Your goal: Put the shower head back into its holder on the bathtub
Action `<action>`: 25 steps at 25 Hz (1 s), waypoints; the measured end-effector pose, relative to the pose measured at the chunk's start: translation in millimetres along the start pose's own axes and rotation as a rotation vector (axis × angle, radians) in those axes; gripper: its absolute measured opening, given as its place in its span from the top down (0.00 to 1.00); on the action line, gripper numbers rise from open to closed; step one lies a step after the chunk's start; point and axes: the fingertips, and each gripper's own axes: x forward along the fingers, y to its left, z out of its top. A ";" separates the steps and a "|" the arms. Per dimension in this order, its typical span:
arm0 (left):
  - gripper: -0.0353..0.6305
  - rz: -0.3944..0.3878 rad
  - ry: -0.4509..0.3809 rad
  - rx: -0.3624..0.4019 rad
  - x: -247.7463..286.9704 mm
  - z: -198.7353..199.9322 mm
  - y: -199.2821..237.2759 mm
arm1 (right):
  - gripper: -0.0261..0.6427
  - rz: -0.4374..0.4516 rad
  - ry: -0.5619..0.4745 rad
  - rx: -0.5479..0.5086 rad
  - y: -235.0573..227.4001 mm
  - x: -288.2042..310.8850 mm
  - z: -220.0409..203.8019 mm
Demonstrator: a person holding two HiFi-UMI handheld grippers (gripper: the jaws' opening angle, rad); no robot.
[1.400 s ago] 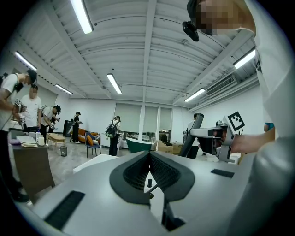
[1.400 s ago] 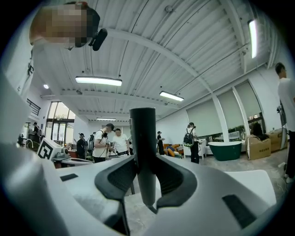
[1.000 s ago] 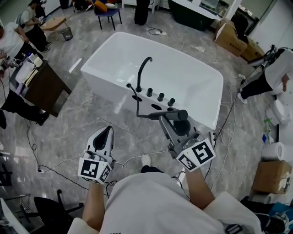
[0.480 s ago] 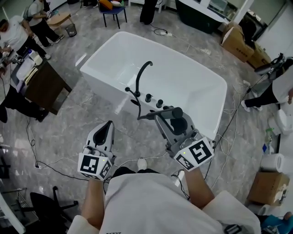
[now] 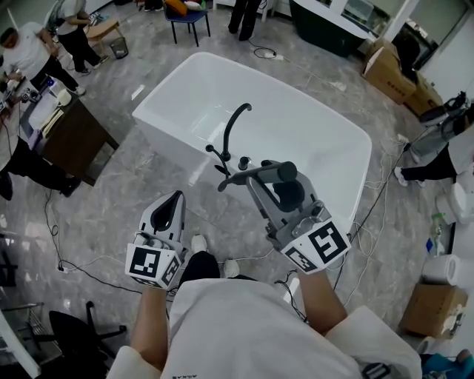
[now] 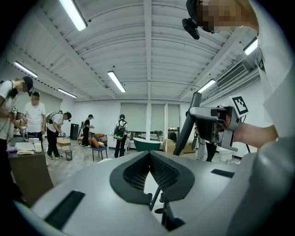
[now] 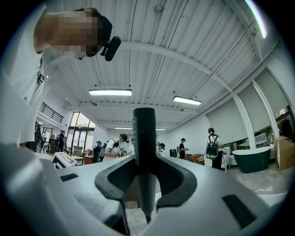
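Note:
The white bathtub [image 5: 172, 80] stands ahead in the head view, with a black curved faucet [image 5: 232, 123] and black knobs [image 5: 244, 161] on its near rim. My right gripper [image 5: 276, 180] is shut on the dark shower head [image 5: 261, 172], which lies crosswise just above that rim; its hose [image 5: 221, 164] hangs at the left end. The holder is hidden behind the shower head. In the right gripper view the shower head [image 7: 144, 147] stands upright between the jaws of my right gripper [image 7: 145, 177]. My left gripper [image 5: 175, 200] is shut and empty, low at the left, short of the tub; its tips [image 6: 148, 159] meet.
People stand by a dark desk [image 5: 68, 135] at the left. A blue chair [image 5: 187, 15] and a dark green tub [image 5: 329, 26] are beyond the bathtub. Cardboard boxes [image 5: 389, 63] sit at the right, and cables [image 5: 81, 270] cross the marble floor.
Both grippers have moved forward towards the tub. The shower head has risen a little and now covers the knobs on the near rim. Neither grip has changed.

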 end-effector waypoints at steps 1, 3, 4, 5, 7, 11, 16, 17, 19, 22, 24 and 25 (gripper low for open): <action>0.93 -0.007 -0.001 0.000 3.9 0.0 2.6 | 0.75 -0.001 -0.001 -0.002 -1.3 3.7 0.3; 0.93 -0.026 -0.002 0.000 12.7 0.0 10.2 | 0.75 -0.003 0.004 -0.008 -3.6 14.5 -2.2; 0.93 -0.037 -0.002 0.003 17.9 0.3 15.4 | 0.75 -0.005 0.008 -0.013 -5.0 21.8 -4.7; 0.93 -0.049 -0.001 0.006 23.8 0.8 21.2 | 0.75 -0.008 0.013 -0.017 -6.9 29.7 -7.7; 0.93 -0.070 0.002 0.011 37.6 2.4 32.9 | 0.75 -0.018 0.023 -0.020 -13.6 45.2 -13.6; 0.93 -0.118 0.015 0.022 67.1 11.2 57.1 | 0.75 -0.046 0.030 -0.019 -31.6 74.9 -16.2; 0.93 -0.153 0.010 0.028 100.2 24.4 104.2 | 0.75 -0.058 0.008 -0.040 -43.4 128.9 -6.1; 0.93 -0.161 0.006 0.028 106.2 27.4 111.8 | 0.75 -0.061 0.004 -0.046 -45.7 138.6 -4.3; 0.93 -0.180 0.000 0.030 118.0 34.1 124.8 | 0.75 -0.072 0.002 -0.057 -51.3 156.4 -0.3; 0.93 -0.215 -0.005 0.030 133.1 40.3 140.8 | 0.75 -0.087 0.005 -0.070 -57.0 179.2 3.6; 0.93 -0.239 -0.004 0.028 142.7 40.6 151.3 | 0.75 -0.103 0.009 -0.080 -60.0 193.1 4.1; 0.93 -0.249 -0.003 0.026 147.1 40.3 156.7 | 0.75 -0.111 0.010 -0.084 -61.7 199.7 4.3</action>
